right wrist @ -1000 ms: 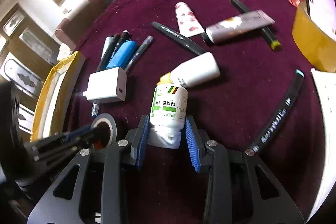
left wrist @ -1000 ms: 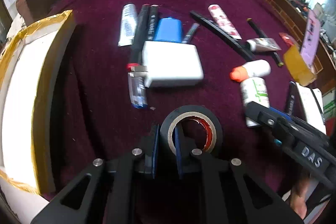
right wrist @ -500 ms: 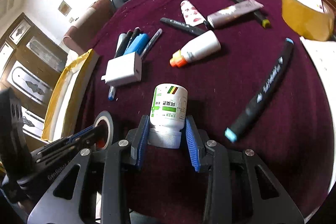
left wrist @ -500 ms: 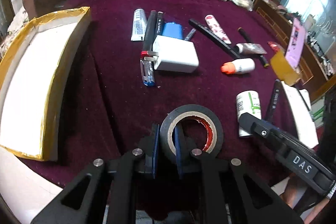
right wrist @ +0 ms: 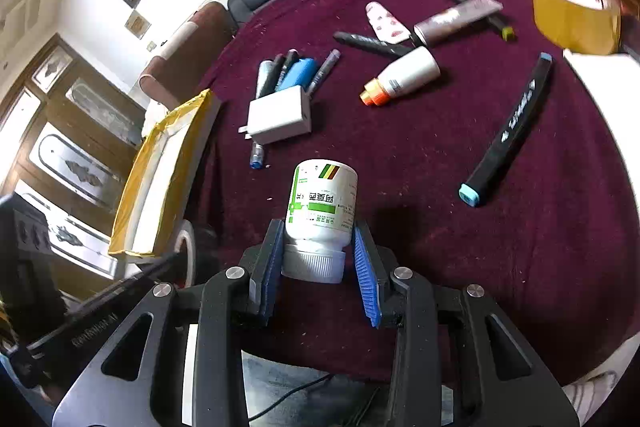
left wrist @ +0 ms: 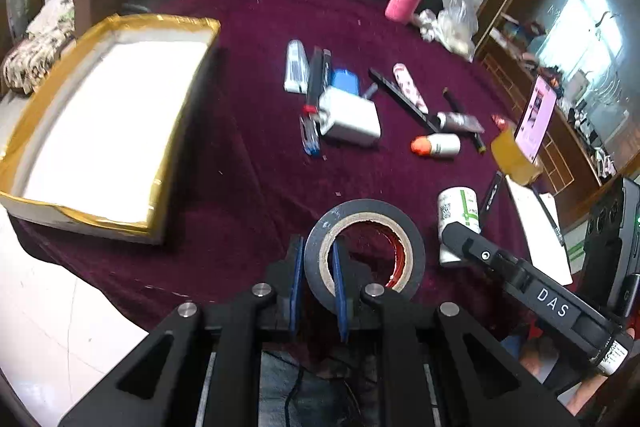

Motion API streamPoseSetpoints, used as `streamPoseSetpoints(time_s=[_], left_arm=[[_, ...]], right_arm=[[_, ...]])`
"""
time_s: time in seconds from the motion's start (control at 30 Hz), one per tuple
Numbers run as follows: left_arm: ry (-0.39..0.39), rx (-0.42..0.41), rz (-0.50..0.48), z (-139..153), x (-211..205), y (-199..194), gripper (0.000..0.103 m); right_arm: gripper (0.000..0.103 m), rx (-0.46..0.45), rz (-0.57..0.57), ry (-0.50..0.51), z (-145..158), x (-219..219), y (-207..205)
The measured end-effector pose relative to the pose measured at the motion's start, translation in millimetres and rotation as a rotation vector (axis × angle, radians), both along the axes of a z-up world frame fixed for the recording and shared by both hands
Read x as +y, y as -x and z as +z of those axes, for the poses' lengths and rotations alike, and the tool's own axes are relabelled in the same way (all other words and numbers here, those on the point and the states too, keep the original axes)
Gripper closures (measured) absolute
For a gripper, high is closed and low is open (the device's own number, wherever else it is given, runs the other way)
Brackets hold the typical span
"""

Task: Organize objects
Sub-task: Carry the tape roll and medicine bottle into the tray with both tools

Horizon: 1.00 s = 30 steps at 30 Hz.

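My left gripper (left wrist: 316, 275) is shut on the wall of a black tape roll (left wrist: 376, 223) and holds it above the near table edge. My right gripper (right wrist: 320, 259) is shut on a white medicine bottle (right wrist: 322, 203) with a green label, held by its cap end; the bottle also shows in the left wrist view (left wrist: 458, 215). A gold-edged white tray (left wrist: 100, 131) lies at the table's left; it also shows in the right wrist view (right wrist: 168, 171). Both grippers are raised over the table's front edge.
On the maroon cloth lie a white charger (left wrist: 350, 117), pens and a blue case (left wrist: 344, 81), an orange-capped bottle (right wrist: 400, 77), tubes (right wrist: 456, 21), a black marker (right wrist: 512, 123), a yellow tape roll (right wrist: 572, 15) and a pink cup (left wrist: 402, 1).
Both grippers have risen and pulled back toward the near table edge with their objects. The tray has come fully into the left wrist view.
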<state>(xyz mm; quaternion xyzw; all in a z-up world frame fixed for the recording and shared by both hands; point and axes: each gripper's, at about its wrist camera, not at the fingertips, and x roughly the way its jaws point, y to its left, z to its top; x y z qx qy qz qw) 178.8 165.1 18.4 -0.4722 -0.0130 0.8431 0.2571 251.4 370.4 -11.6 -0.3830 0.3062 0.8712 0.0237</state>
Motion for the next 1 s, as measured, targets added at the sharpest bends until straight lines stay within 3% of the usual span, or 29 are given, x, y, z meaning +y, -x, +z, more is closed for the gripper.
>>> streamPoseSetpoints(time_s=[0.27,0.8,1.0], left_arm=[[-0.018,-0.012,0.022,1.8,-8.9,9.5,0.091],[0.012,-0.031,0.013,-0.7,14.6,27.5,0.091],[-0.009,-0.047,0.006,0.7,13.9,35.5,0.091]], right_arm=[[0.069,0.030,0.030,-0.025,7.0,-7.7,4.3],[0.069,0.014,0.018,0.001,-2.9,11.1,16.3],[0.069,0.021,0.046,-0.014,5.4,10.3,29.3]])
